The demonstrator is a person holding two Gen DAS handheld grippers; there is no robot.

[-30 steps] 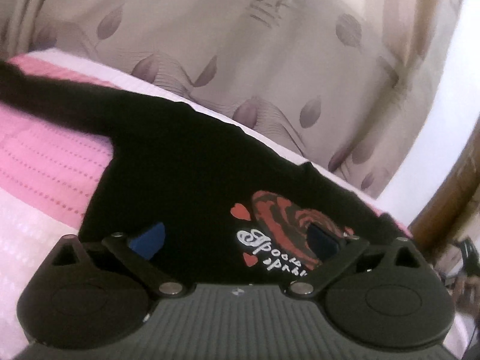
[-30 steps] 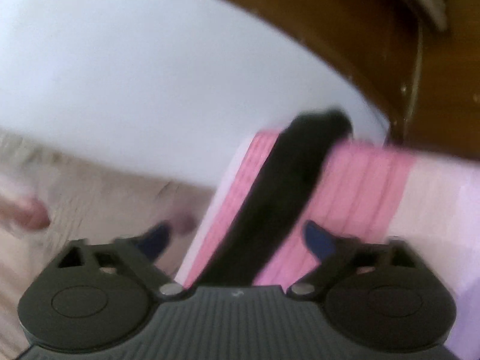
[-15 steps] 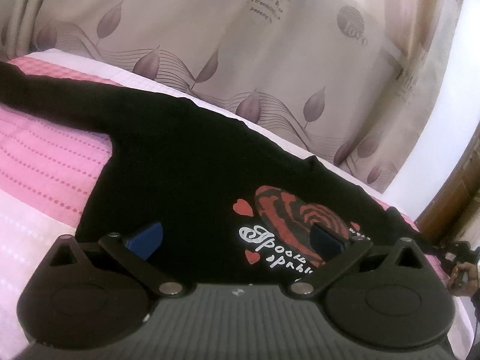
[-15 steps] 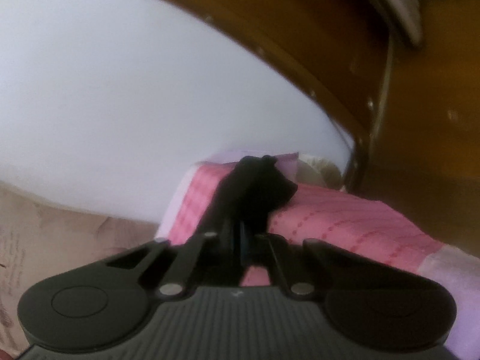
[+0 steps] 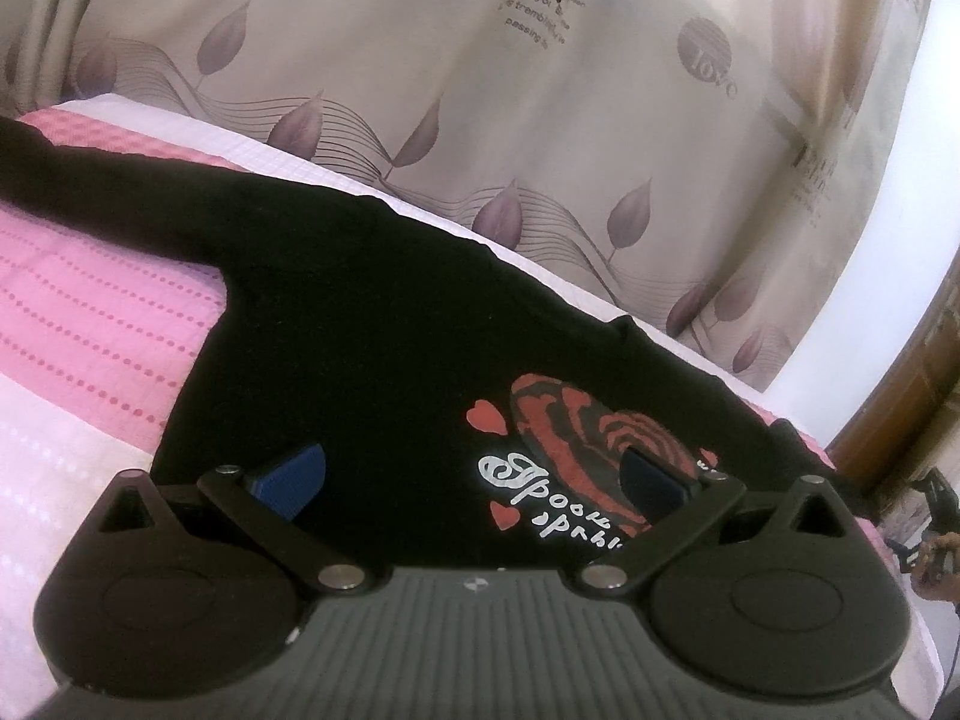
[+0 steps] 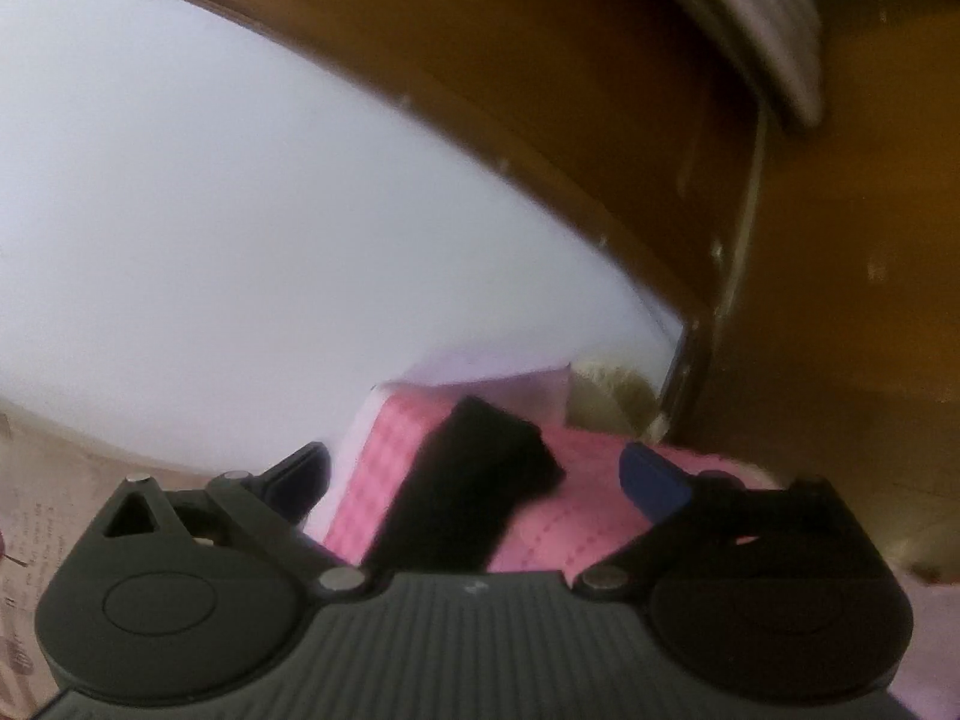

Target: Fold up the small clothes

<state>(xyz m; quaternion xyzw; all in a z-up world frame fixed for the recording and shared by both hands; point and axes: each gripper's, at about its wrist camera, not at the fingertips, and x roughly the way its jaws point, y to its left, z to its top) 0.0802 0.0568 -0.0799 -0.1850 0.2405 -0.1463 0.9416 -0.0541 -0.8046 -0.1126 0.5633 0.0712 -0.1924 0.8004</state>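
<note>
A small black long-sleeved top [image 5: 372, 324] lies flat on a pink and white bedspread [image 5: 90, 330], its red heart print and white lettering [image 5: 564, 456] facing up. My left gripper [image 5: 474, 474] hovers open over the top's lower body, blue pads wide apart with nothing pressed between them. In the right wrist view one black sleeve [image 6: 474, 480] stretches across the pink bedspread [image 6: 390, 438] toward the bed's corner. My right gripper [image 6: 474, 474] is opening, its blue-tipped fingers [image 6: 651, 480] spread wide either side of the sleeve, not pressing on it.
A beige curtain with purple leaf prints [image 5: 480, 120] hangs behind the bed. A white wall [image 6: 240, 210] and a brown wooden door frame [image 6: 720, 180] stand beyond the bed corner. A person's hand [image 5: 936, 558] shows at the far right edge.
My right gripper went from open to shut on the black sleeve, then opened wide again and let it go. The sleeve end now lies on the bedspread. The left gripper stayed still.
</note>
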